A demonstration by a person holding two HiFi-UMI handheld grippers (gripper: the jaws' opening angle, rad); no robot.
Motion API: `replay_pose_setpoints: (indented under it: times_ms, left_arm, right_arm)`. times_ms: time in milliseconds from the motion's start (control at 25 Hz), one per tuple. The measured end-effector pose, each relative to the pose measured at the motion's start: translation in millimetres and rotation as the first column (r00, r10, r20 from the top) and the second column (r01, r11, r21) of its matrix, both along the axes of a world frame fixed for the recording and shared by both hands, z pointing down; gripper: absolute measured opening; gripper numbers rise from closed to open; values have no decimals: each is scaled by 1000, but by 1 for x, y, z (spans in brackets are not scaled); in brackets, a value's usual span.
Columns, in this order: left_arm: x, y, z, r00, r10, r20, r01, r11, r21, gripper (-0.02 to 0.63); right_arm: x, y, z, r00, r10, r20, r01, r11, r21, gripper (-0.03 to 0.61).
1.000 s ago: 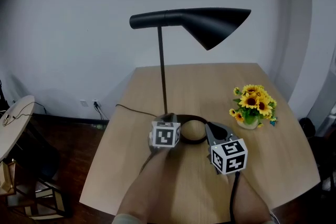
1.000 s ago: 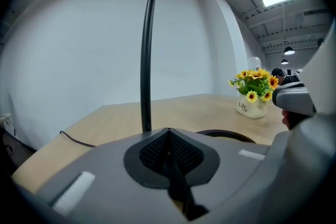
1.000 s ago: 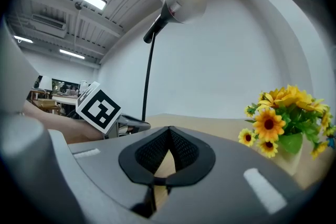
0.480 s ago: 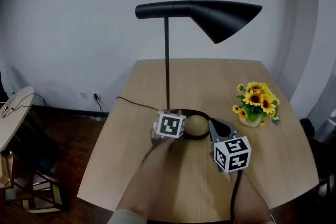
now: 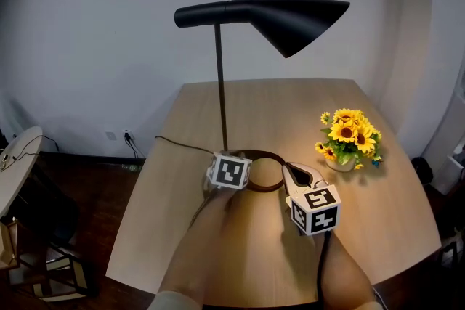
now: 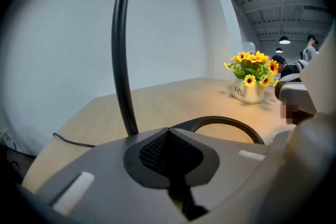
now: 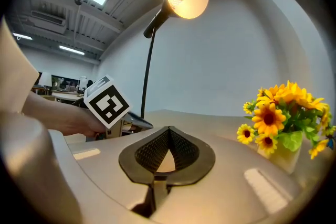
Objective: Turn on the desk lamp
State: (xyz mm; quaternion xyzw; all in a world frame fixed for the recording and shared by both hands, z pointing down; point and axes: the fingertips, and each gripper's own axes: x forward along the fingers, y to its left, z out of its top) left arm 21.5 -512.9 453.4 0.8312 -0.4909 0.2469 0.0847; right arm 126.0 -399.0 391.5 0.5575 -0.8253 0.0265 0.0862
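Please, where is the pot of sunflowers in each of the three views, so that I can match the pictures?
Head view: the sunflower pot is right of centre, slightly below mid-height.
Left gripper view: the sunflower pot is right of centre, at mid-height.
Right gripper view: the sunflower pot is at the right edge.
Shared landmark: the lamp pole, left of the flowers in every view.

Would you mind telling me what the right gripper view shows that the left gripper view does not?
Only the right gripper view shows the left gripper, its marker cube and the hand holding it. Only the left gripper view shows the lamp's ring base and its cord. Both show the lamp pole, the sunflowers and the wooden table.
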Motion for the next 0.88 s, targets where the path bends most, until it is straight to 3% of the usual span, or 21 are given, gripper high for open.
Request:
replay_pose_setpoints:
  times_ms: [280,520,880]
  left_arm:
    - [-8,0,2,997,-28,-79,29,1000,7,0]
    - [-8,16,-20,996,-19,-81,29,992,120,0]
    - [-8,84,-83,989,27,-146,10,969,246,0]
  right_arm:
    - [3,-2,-1,1000,22,1,-22,1000,4,0]
    - [6,-3,0,1000,31,1,-31,1000,0,0]
    - [4,2,-5,997,72,35,-71,997,-21,0]
